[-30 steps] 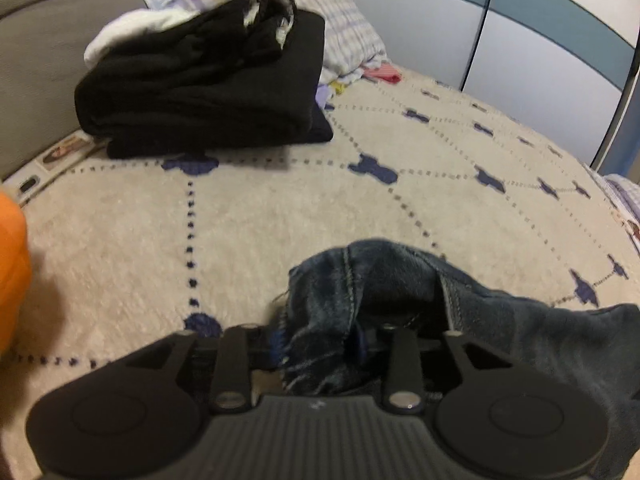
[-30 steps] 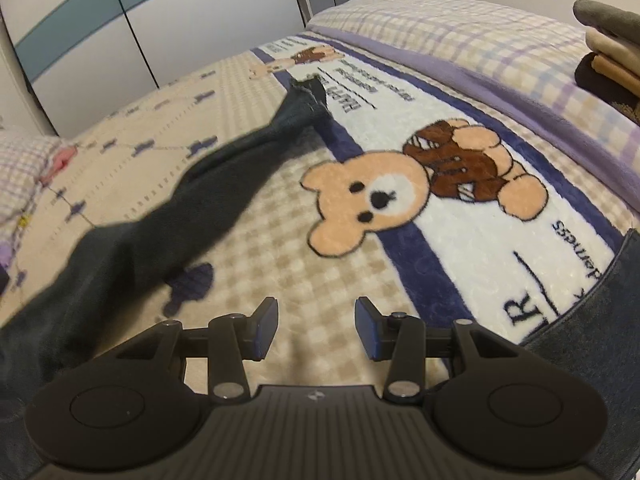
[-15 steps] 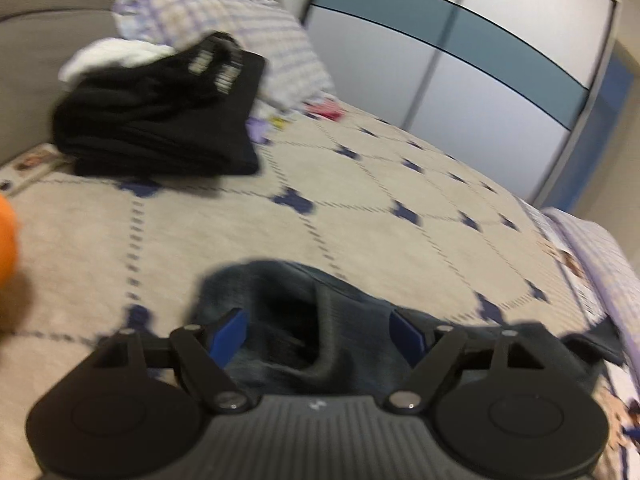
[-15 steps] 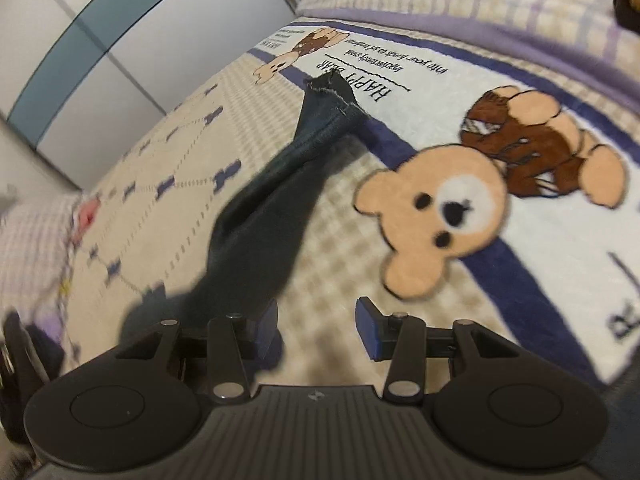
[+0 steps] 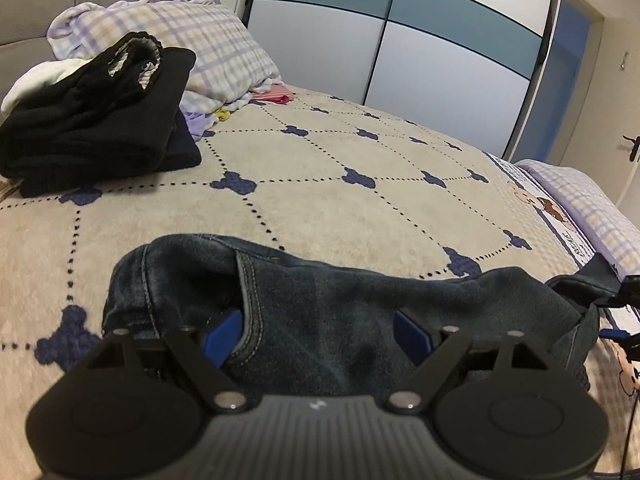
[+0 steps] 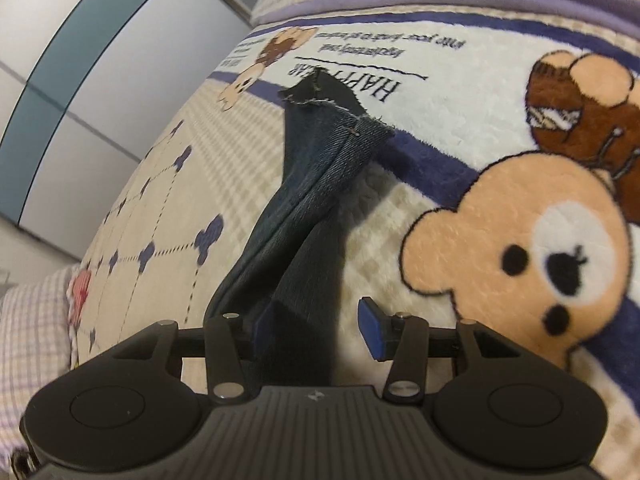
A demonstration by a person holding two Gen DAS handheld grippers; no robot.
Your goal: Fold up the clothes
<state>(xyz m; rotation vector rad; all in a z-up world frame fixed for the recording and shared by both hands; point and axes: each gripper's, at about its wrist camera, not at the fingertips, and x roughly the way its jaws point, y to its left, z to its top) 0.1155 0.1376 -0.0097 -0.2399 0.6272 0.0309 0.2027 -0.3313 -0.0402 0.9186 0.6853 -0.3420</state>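
Observation:
Dark blue jeans point(image 5: 360, 292) lie on the bed blanket, the waistband end bunched just beyond my left gripper point(image 5: 318, 332). Its jaws are opening wide, the denim lies between and under the blue pads point(image 5: 222, 336), and neither pad presses on it. In the right wrist view one jeans leg point(image 6: 320, 168) runs away from me to a frayed hem point(image 6: 332, 108). My right gripper point(image 6: 316, 328) straddles that leg, jaws opening slightly. The cloth lies close to the left pad and well clear of the right pad point(image 6: 370, 332).
A stack of folded black clothes point(image 5: 92, 120) sits at the far left by a plaid pillow point(image 5: 216, 52). Wardrobe doors point(image 5: 400, 40) stand behind the bed. A bear picture on the blanket point(image 6: 520, 260) lies right of the leg.
My left jaws have spread and let go of the bunched denim, which has dropped flatter. My right gripper has swung left and rolled, so the jeans leg now lies between its fingers.

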